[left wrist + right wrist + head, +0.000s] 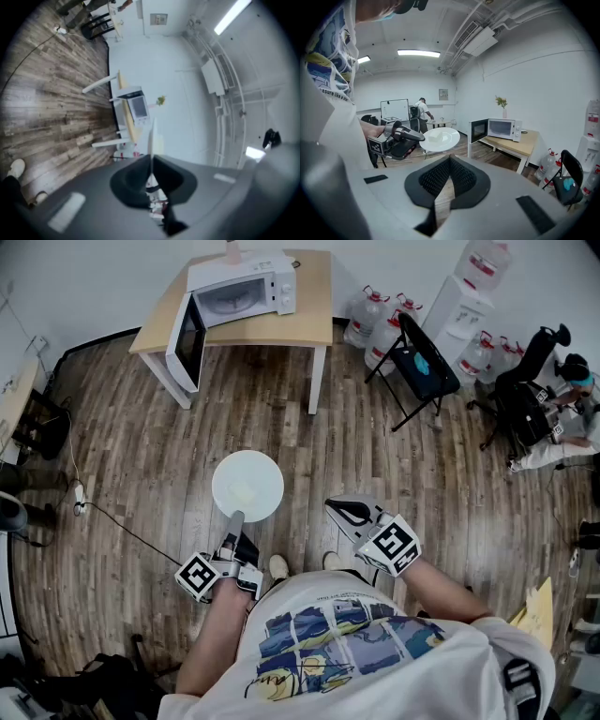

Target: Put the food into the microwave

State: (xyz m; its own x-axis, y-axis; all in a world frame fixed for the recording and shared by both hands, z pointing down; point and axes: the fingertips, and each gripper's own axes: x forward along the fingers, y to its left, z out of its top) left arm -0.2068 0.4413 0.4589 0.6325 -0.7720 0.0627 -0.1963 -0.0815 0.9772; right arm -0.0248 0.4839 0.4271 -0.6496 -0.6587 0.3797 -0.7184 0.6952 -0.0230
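A round white plate (pixel 247 486) carries a pale piece of food (pixel 242 491) and hangs level over the wood floor. My left gripper (pixel 234 519) is shut on the plate's near rim. In the left gripper view the plate (pixel 151 138) shows edge-on as a thin white line between the closed jaws of that gripper (pixel 151 159). My right gripper (pixel 342 510) is shut on nothing, to the right of the plate. Its own view shows the closed jaws (pixel 450 160), the plate (pixel 439 139) and the left gripper (pixel 401 138). The white microwave (pixel 246 289) stands on a wooden table (pixel 309 322) far ahead, door (pixel 187 338) open.
A black folding chair (pixel 417 362) stands right of the table, with water bottles (pixel 375 320) and a dispenser (pixel 469 306) behind it. A seated person (pixel 562 418) is at far right. A cable (pixel 122 526) and power strip (pixel 80 493) lie on the floor at left.
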